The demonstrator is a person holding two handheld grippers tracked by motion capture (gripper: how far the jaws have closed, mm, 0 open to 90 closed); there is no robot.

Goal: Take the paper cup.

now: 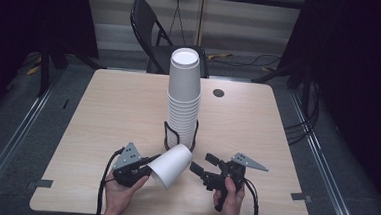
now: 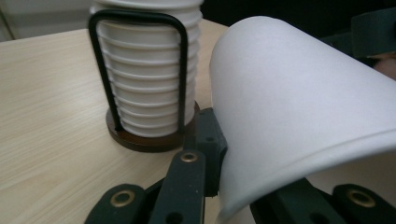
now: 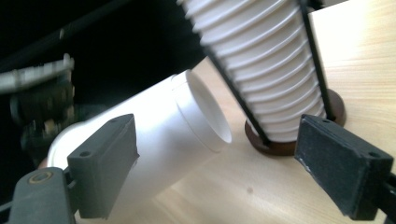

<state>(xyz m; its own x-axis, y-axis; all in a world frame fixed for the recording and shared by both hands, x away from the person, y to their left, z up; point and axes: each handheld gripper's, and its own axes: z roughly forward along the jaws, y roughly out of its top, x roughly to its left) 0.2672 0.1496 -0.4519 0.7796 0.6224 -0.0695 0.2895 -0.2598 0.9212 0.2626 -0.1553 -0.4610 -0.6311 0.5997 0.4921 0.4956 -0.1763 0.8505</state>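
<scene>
1. The pale wood-grain tabletop [image 1: 108, 112] has loads of bare room on its left and right halves; all the action sits near the front edge, close to the person

2. Dead centre stands a tall stack of white ribbed paper cups [image 1: 183, 99] in a black wire holder with a round dark base [image 2: 140, 137], rising well above everything else

3. The left gripper [image 1: 144, 169] has its jaws clamped on the rim wall of a single white paper cup [image 1: 171, 165], one jaw inside the mouth and one outside. The cup lies tipped on its side, off the table, flat bottom pointing at the stack and just beside the holder's base

4. Its bottom end [image 3: 208, 112] is near the holder but not touching, far as I can tell

5. The right gripper [image 1: 202, 166] has its jaws wide apart with nothing between them, near the cup's bottom

6. A small dark round grommet [image 1: 218, 93] sits right of the stack

7. A black folding chair [image 1: 151, 25] is behind the far edge
</scene>
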